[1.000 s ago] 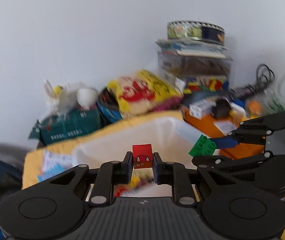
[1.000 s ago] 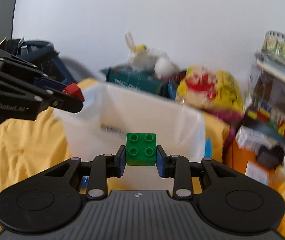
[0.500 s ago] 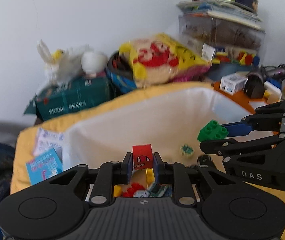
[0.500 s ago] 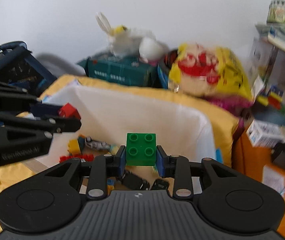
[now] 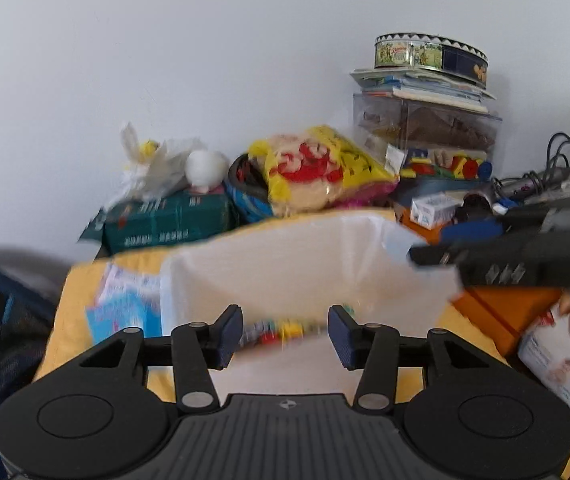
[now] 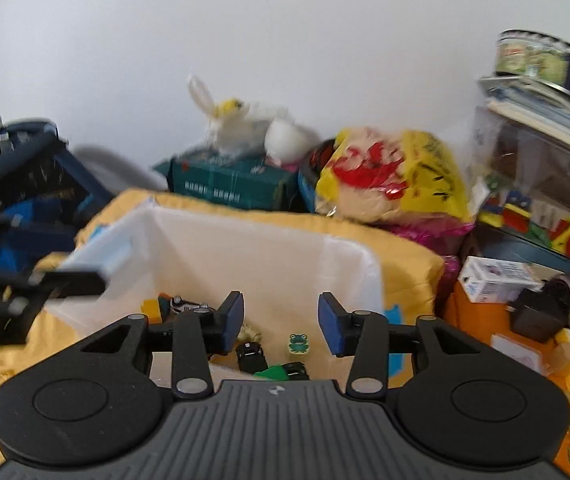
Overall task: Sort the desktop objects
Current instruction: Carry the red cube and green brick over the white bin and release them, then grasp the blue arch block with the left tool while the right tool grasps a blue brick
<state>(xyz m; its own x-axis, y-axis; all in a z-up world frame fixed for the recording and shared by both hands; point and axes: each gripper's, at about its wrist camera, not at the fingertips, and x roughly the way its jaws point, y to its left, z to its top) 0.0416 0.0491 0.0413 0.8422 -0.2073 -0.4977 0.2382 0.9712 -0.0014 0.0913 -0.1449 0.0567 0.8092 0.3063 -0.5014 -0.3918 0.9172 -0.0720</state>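
Toys: small mixed pieces (image 6: 297,343) lie inside your translucent white plastic bin (image 6: 269,248).
Left gripper (image 5: 285,330): jaws opening, nothing between.
Right gripper (image 6: 280,318): jaws opening, nothing between.

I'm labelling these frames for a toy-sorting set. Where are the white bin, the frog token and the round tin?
white bin (image 6: 269,256): right wrist view, bare inner back wall.
frog token (image 6: 297,343): right wrist view, its green face.
round tin (image 5: 431,51): left wrist view, printed side band.

Bright even daylight; motion blur; fisheye-curved dark corners.
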